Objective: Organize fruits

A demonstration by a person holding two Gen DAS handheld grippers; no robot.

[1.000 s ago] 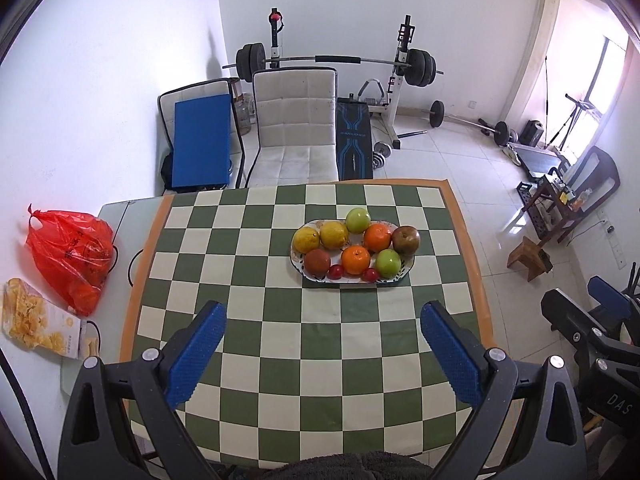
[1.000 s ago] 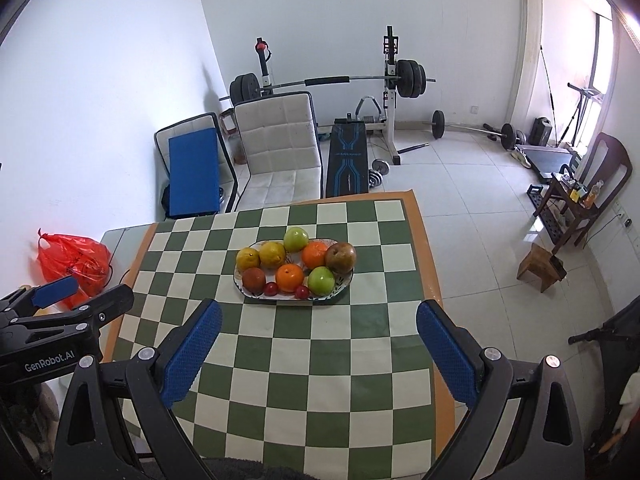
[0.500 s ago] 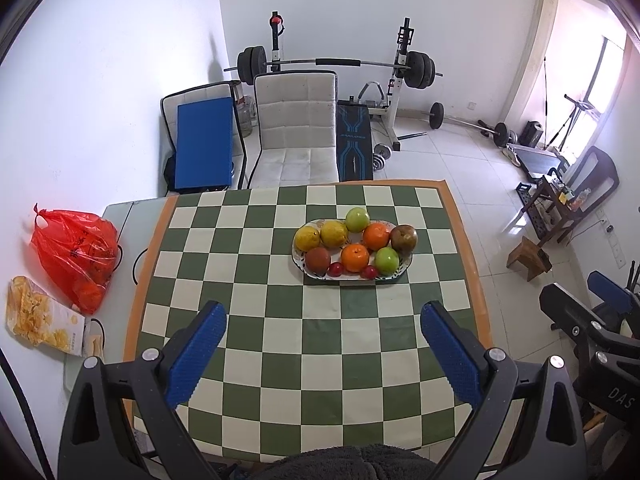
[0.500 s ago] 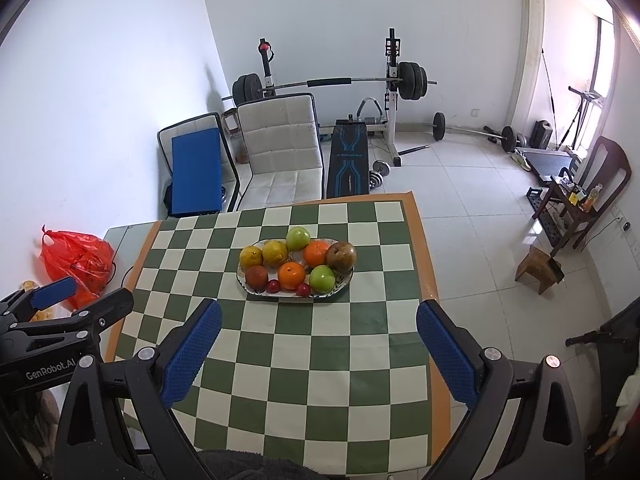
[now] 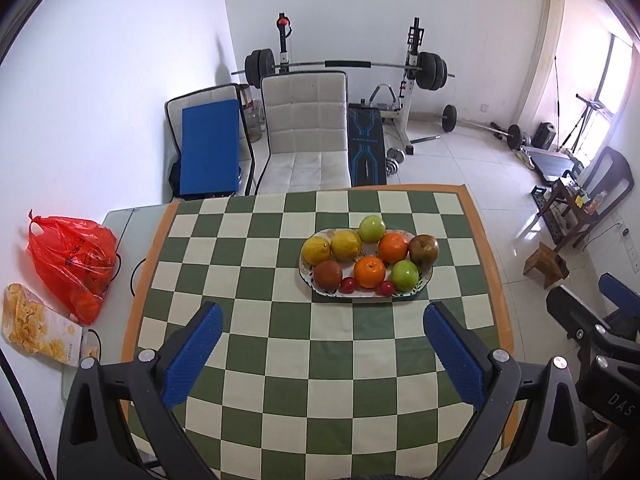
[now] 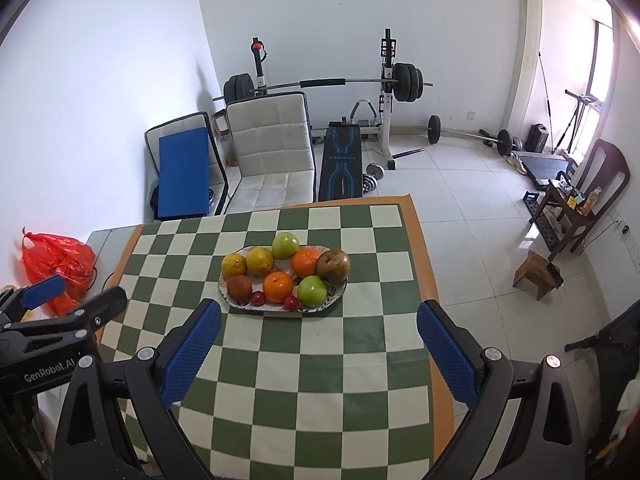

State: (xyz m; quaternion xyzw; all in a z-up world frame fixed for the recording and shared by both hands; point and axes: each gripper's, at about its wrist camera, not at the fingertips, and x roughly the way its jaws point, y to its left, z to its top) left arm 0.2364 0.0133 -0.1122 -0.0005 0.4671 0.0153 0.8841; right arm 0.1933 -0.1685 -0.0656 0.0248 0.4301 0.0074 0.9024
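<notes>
Both grippers have pulled back and up; plate [image 5: 425,280] of fruit [image 5: 369,272] now smaller, well ahead of left gripper [image 5: 323,354] and right gripper [image 6: 318,352] (both spread wide, empty), mid-table [image 5: 280,360].

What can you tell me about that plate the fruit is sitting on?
The oval white plate with a dark speckled pattern along its rim looks ceramic. It lies flat on the green-and-cream checkered tablecloth, toward the far side of the table. Fruit nearly covers it: two yellow, two orange, two green, two brownish-red, two small red. Neither gripper touches it.
</notes>
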